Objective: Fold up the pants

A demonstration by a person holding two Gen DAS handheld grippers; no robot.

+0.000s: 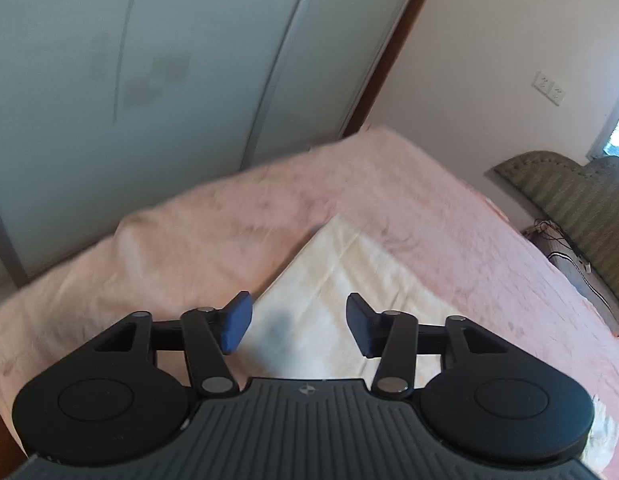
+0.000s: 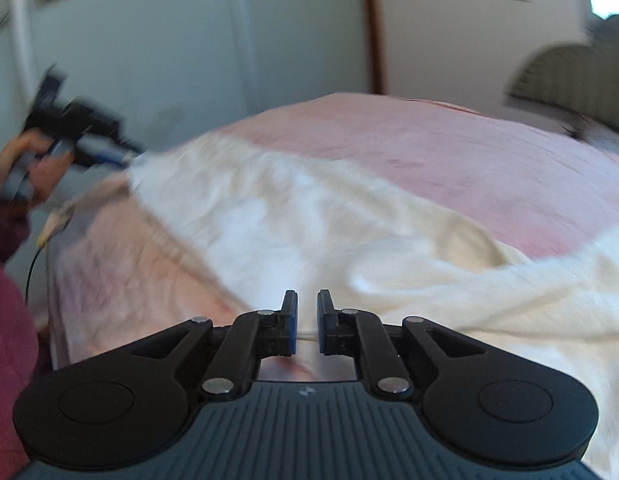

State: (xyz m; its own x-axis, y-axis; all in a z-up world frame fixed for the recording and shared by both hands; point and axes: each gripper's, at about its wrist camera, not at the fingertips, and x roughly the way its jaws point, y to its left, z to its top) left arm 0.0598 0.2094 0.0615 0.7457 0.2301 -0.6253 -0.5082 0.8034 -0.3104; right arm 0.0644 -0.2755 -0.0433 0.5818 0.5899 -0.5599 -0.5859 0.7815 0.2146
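Note:
The cream-white pants [image 1: 329,280] lie flat on the pink bed cover [image 1: 213,224]. In the left wrist view my left gripper [image 1: 299,324] is open and empty, hovering above one corner of the pants. In the right wrist view the pants [image 2: 309,232] stretch from the far left to the near right, with creases. My right gripper [image 2: 307,322] has its jaws nearly closed with a thin gap over the near edge of the pants; whether cloth is pinched I cannot tell. The left gripper [image 2: 125,156] shows blurred at the far left end of the pants.
The bed cover [image 2: 449,160] fills most of both views. Pale wardrobe doors [image 1: 149,60] stand behind the bed. A striped green headboard [image 1: 569,208] and cables are at the right. My arm in a dark red sleeve [image 2: 5,320] is at the left edge.

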